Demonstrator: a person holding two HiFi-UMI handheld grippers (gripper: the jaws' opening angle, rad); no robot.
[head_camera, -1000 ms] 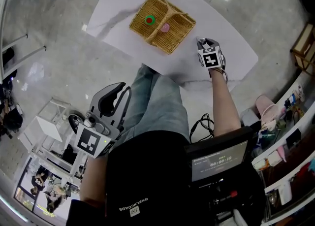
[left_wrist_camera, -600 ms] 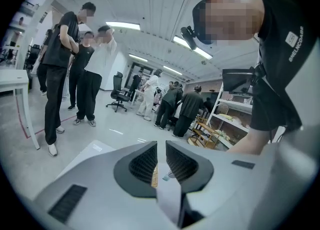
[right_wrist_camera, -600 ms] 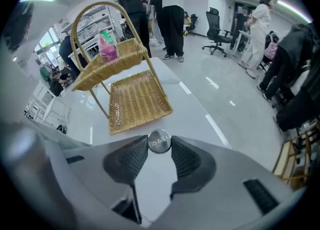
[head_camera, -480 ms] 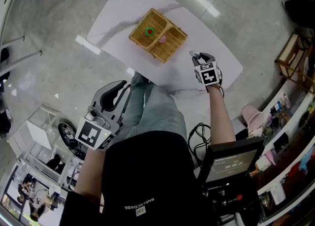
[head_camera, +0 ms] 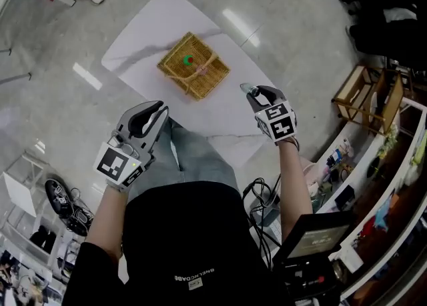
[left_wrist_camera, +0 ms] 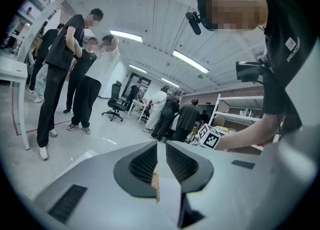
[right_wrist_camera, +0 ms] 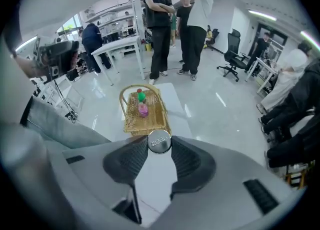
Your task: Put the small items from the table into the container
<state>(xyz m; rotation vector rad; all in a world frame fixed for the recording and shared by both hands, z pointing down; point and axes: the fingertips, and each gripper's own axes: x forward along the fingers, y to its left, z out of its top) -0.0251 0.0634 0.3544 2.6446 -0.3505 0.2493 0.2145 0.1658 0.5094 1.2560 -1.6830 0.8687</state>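
The white, grey-veined tabletop [head_camera: 143,31] carries one rectangular woven wicker basket [head_camera: 193,66] with a handle arching over its middle. Two small items lie inside it: a green round item with a red centre [head_camera: 188,59], and a pink item [head_camera: 202,68] just beside it at its 4 o'clock.

Right hand-held gripper [head_camera: 252,93]: positioned at 4 o'clock of the basket in the head view, well apart from it and raised above the tabletop. Its jaws stand wide and grip a small round silver metal disc [right_wrist_camera: 160,141] edge-on between the pad tips. The flat face of the disc is turned toward the gripper camera; the faint print on that face cannot be read. In the right gripper view the basket lies beyond the disc, at 12 o'clock.

Left hand-held gripper [head_camera: 152,111]: positioned at 7 o'clock of the basket in the head view, off the tabletop edge and over the person's leg. Its jaws are brought together at the tips with nothing between them. It points roughly level toward the room, where several people stand on the grey polished floor [head_camera: 53,78].
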